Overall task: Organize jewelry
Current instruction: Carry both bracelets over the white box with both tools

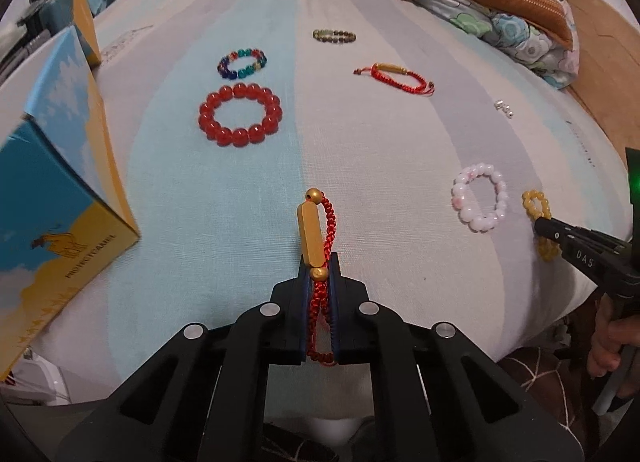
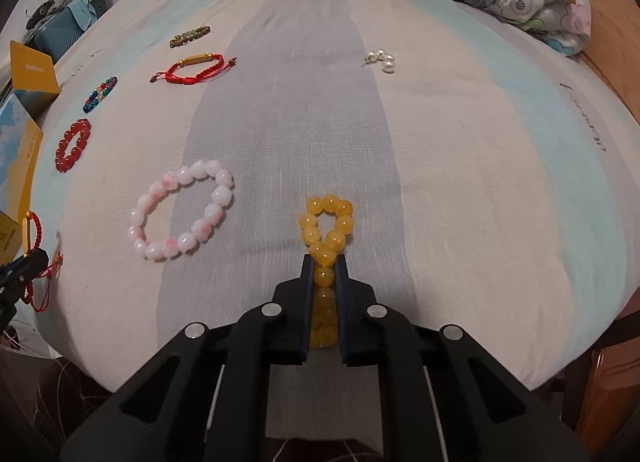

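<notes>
Gripping jewelry over a striped bed (image 2: 460, 181), the left hand-held gripper (image 1: 319, 274) clamps a red cord bracelet (image 1: 320, 229), the right hand-held gripper (image 2: 323, 268) a yellow bead bracelet (image 2: 328, 221).

Item count: seven bracelets in total. Two are red cord bracelets with gold tubes (image 1: 316, 246) (image 1: 394, 75). Five are bead bracelets: one large red (image 1: 240, 114), one multicolour (image 1: 242, 63), one dark olive-brown (image 1: 334, 36), one pink-white (image 1: 480, 197), one yellow (image 2: 328, 229). One cluster of white pearls (image 2: 382, 59). Two grippers (image 1: 320, 262) (image 2: 324, 262). One blue-and-yellow box (image 1: 56, 189).
</notes>
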`<action>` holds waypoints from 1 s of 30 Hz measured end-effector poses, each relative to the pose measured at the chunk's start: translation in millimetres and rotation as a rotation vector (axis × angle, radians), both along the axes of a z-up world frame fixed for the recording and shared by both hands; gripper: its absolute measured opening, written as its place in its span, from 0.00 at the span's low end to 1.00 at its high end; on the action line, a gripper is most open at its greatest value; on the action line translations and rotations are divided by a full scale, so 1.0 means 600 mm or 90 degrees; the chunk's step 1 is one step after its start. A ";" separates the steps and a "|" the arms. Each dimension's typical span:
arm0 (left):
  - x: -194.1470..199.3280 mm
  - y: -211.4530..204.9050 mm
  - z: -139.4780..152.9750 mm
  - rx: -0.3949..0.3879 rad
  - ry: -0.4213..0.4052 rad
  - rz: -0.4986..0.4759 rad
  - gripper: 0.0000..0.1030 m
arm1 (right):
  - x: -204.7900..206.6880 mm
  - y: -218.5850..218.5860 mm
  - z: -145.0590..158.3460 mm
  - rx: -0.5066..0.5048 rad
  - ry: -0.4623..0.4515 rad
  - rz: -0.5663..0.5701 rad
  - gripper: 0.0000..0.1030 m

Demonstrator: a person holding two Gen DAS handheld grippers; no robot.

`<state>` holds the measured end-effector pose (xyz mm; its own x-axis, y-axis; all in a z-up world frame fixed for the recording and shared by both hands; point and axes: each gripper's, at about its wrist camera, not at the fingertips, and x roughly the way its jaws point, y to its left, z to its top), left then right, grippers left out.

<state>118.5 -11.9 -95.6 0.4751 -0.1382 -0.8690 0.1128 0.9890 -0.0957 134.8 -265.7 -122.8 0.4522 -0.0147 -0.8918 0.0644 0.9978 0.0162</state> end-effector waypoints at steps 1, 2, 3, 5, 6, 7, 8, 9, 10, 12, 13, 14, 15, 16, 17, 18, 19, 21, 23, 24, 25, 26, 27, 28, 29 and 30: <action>-0.002 0.002 0.006 -0.004 -0.001 0.000 0.06 | -0.004 0.000 0.003 -0.002 -0.002 -0.001 0.09; -0.004 0.003 0.012 -0.007 -0.003 -0.001 0.06 | -0.008 -0.001 0.007 0.001 -0.003 -0.004 0.09; -0.008 0.004 0.020 -0.007 -0.006 -0.002 0.06 | -0.012 -0.003 0.010 0.008 -0.003 -0.006 0.09; -0.013 0.005 0.032 -0.005 -0.013 -0.007 0.06 | -0.022 -0.005 0.020 0.012 -0.008 -0.011 0.09; -0.017 0.005 0.040 -0.005 -0.018 -0.010 0.06 | -0.026 -0.006 0.026 0.011 -0.012 -0.013 0.09; -0.020 0.005 0.046 -0.003 -0.022 -0.011 0.06 | -0.029 -0.006 0.031 0.014 -0.015 -0.016 0.09; -0.023 0.004 0.053 0.001 -0.027 -0.014 0.06 | -0.033 -0.008 0.039 0.019 -0.018 -0.019 0.09; -0.025 0.004 0.057 0.002 -0.030 -0.016 0.06 | -0.036 -0.011 0.046 0.021 -0.022 -0.022 0.09; -0.027 0.004 0.063 0.003 -0.033 -0.017 0.06 | -0.039 -0.012 0.053 0.022 -0.025 -0.024 0.09; -0.032 0.005 0.075 0.009 -0.039 -0.018 0.06 | -0.045 -0.015 0.069 0.020 -0.036 -0.030 0.09; -0.034 0.006 0.079 0.010 -0.041 -0.019 0.07 | -0.049 -0.016 0.076 0.020 -0.040 -0.033 0.09; -0.037 0.005 0.086 0.012 -0.045 -0.020 0.07 | -0.052 -0.017 0.084 0.023 -0.044 -0.037 0.09; -0.038 0.005 0.091 0.016 -0.050 -0.019 0.07 | -0.054 -0.018 0.091 0.025 -0.047 -0.039 0.09; -0.041 0.005 0.097 0.021 -0.055 -0.019 0.07 | -0.058 -0.017 0.101 0.022 -0.053 -0.041 0.09; -0.042 0.005 0.103 0.024 -0.057 -0.020 0.07 | -0.060 -0.017 0.107 0.019 -0.057 -0.042 0.09; -0.043 0.007 0.106 0.024 -0.058 -0.019 0.07 | -0.063 -0.015 0.114 0.016 -0.061 -0.043 0.09; -0.043 0.008 0.110 0.026 -0.060 -0.017 0.07 | -0.065 -0.015 0.120 0.014 -0.066 -0.044 0.09; -0.043 0.011 0.121 0.027 -0.062 -0.015 0.07 | -0.069 -0.013 0.136 0.014 -0.075 -0.044 0.09; -0.043 0.015 0.130 0.024 -0.064 -0.012 0.07 | -0.072 -0.011 0.153 0.014 -0.084 -0.045 0.09; -0.044 0.018 0.139 0.023 -0.067 -0.011 0.07 | -0.073 -0.010 0.160 0.014 -0.087 -0.044 0.09; -0.044 0.020 0.143 0.021 -0.069 -0.010 0.07 | -0.073 -0.008 0.167 0.013 -0.091 -0.043 0.09; -0.044 0.022 0.149 0.019 -0.071 -0.009 0.07 | -0.073 -0.004 0.178 0.011 -0.096 -0.040 0.09; -0.044 0.025 0.156 0.018 -0.073 -0.007 0.07 | -0.074 -0.001 0.185 0.010 -0.100 -0.039 0.09; -0.043 0.028 0.162 0.017 -0.075 -0.006 0.07 | -0.074 0.001 0.191 0.011 -0.103 -0.038 0.09; -0.043 0.030 0.169 0.015 -0.077 -0.005 0.07 | -0.073 0.005 0.200 0.013 -0.106 -0.036 0.09; -0.042 0.031 0.175 0.014 -0.079 -0.005 0.07 | -0.073 0.007 0.207 0.013 -0.109 -0.035 0.09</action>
